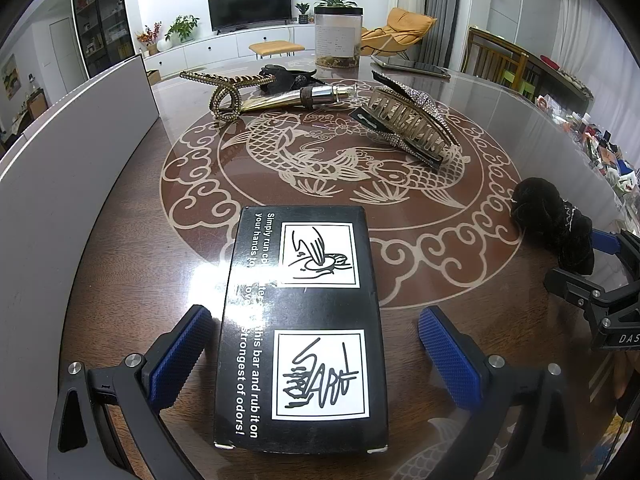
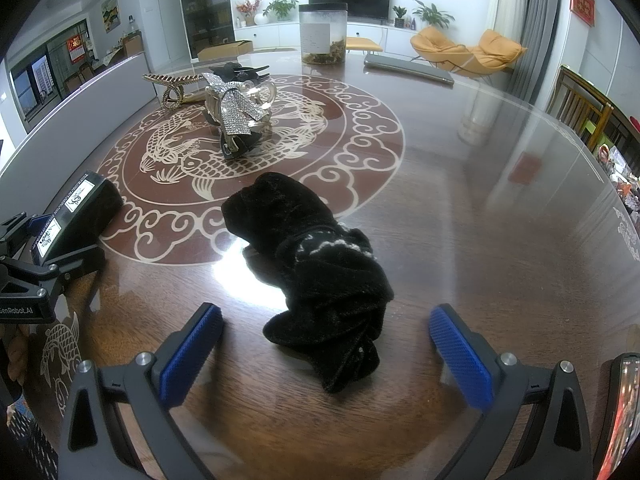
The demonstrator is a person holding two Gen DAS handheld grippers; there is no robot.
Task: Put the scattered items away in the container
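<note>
A: Now, starting at your left: the tall white container wall (image 1: 80, 152) stands along the table's left edge. Your left gripper (image 1: 316, 354) is spread wide around the glossy black rectangular cardboard box (image 1: 304, 328); one blue pad looks to be touching the box's left edge, the other stands clear.

B: And further right?

A: Across the brown fish-patterned glass-topped table (image 1: 440, 280) lie a gold beaded hair clip (image 1: 228, 92), a gold-and-silver tube-shaped bottle (image 1: 296, 96) and a rhinestone-covered claw clip (image 1: 412, 128). Nearest your right side, the black velvet scrunchie (image 2: 316, 268) sits between the fingers of your right gripper (image 2: 326, 354), which is also spread, with neither pad touching it.

B: What should worry me?

A: The box is slick and wide; close off-centre and it may twist or skate on the glass. The scrunchie is soft, so a shallow pinch may catch only a fold and let it drop. Also, your two grippers sit near each other, so lifting both at once risks a bump.
</note>
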